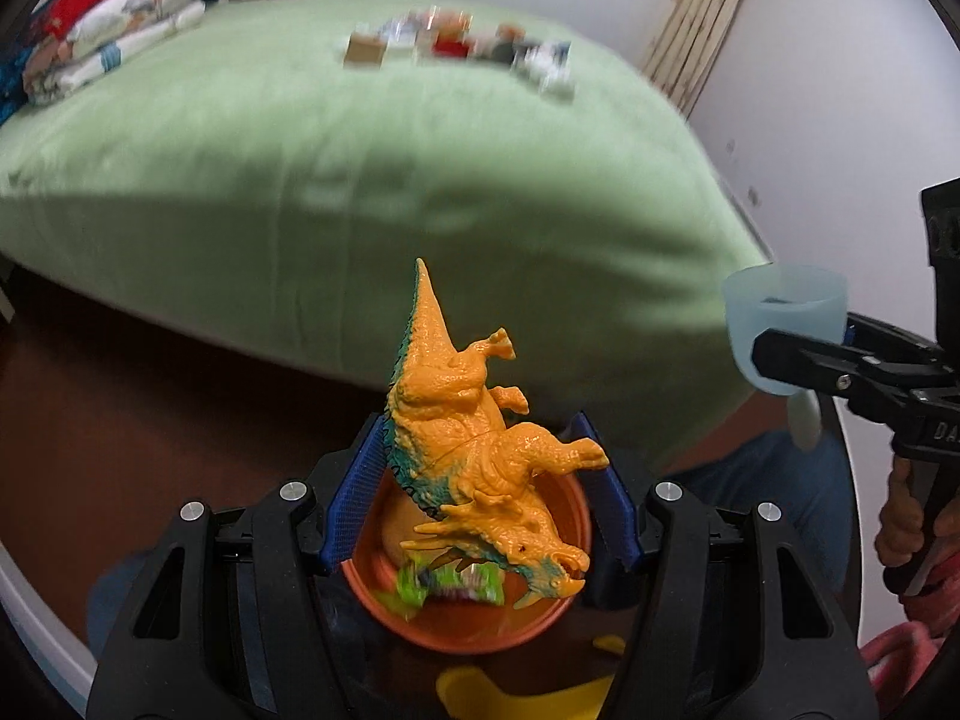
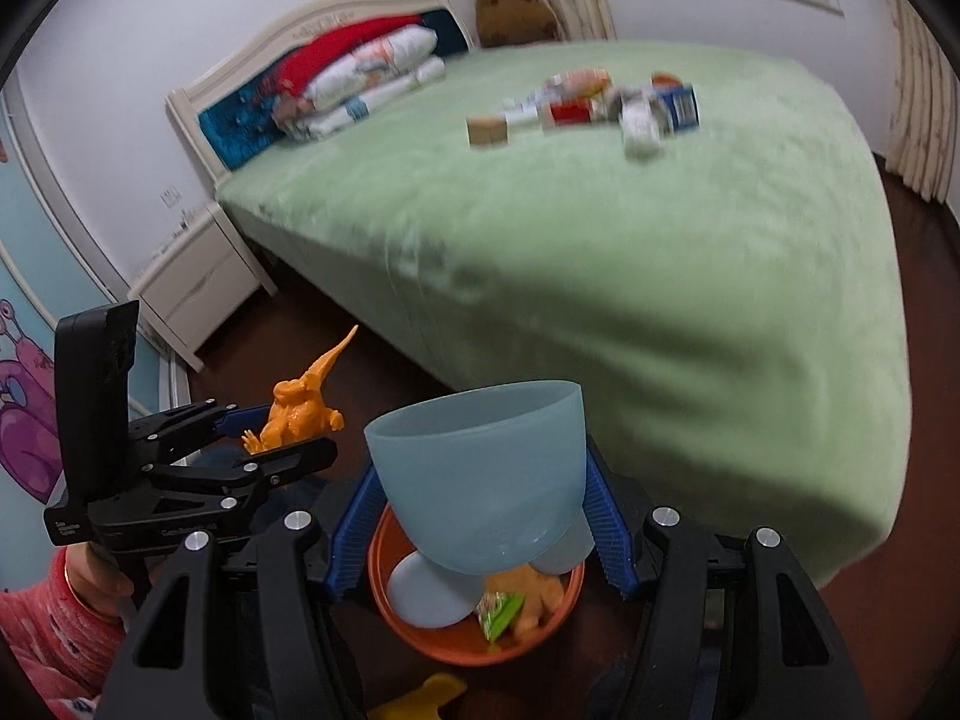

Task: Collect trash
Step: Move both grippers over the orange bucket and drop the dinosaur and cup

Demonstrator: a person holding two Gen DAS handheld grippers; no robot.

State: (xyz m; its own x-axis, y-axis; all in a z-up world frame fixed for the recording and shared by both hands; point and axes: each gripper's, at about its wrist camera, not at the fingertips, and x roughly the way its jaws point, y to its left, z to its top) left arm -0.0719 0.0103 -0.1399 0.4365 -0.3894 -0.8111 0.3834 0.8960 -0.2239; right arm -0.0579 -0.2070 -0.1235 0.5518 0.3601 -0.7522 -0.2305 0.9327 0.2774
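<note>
two grippers: the left gripper (image 1: 474, 480) and the right gripper (image 2: 480, 510). one orange dinosaur toy (image 1: 480, 438). one pale blue cup (image 2: 480, 468). one orange bowl (image 1: 468, 624), holding one green wrapper (image 1: 450, 582). one bed (image 2: 600, 228) with a green cover, bearing one blurred heap of small packages (image 2: 588, 102), their number not countable. one white nightstand (image 2: 198, 294). one brown plush toy (image 2: 510, 6).

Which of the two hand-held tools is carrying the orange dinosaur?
The left tool: its blue pads clamp the orange dinosaur above the orange bucket. The right tool grips a pale blue cup instead.
</note>
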